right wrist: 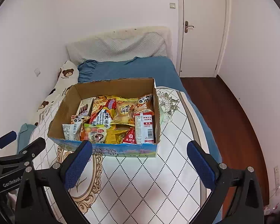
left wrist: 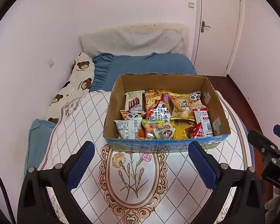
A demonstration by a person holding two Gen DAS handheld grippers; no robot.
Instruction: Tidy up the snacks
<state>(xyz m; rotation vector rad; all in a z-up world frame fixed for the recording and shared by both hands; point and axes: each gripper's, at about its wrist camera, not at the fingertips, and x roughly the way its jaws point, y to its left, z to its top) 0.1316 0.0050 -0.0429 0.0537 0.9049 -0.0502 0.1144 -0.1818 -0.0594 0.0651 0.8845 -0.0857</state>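
Note:
An open cardboard box [left wrist: 216, 104] with a blue printed front stands on a quilted mat on the bed; it also shows in the right wrist view [right wrist: 65, 104]. It holds several snack packets, among them a wafer pack [left wrist: 133, 100], a red-and-white cheese ball bag [left wrist: 161, 110] and a red-and-white carton [right wrist: 144, 127]. My left gripper [left wrist: 141, 154] is open and empty, hovering just short of the box's front wall. My right gripper [right wrist: 140, 152] is open and empty, at the box's front right. Each gripper shows at the edge of the other's view.
The white quilted mat [left wrist: 136, 179] with a floral medallion covers the bed's near part. A bear-print pillow [left wrist: 78, 85] lies at the left by the wall. Blue bedding [left wrist: 149, 63] lies behind the box. A closed door [right wrist: 201, 28] and wooden floor [right wrist: 224, 112] are at the right.

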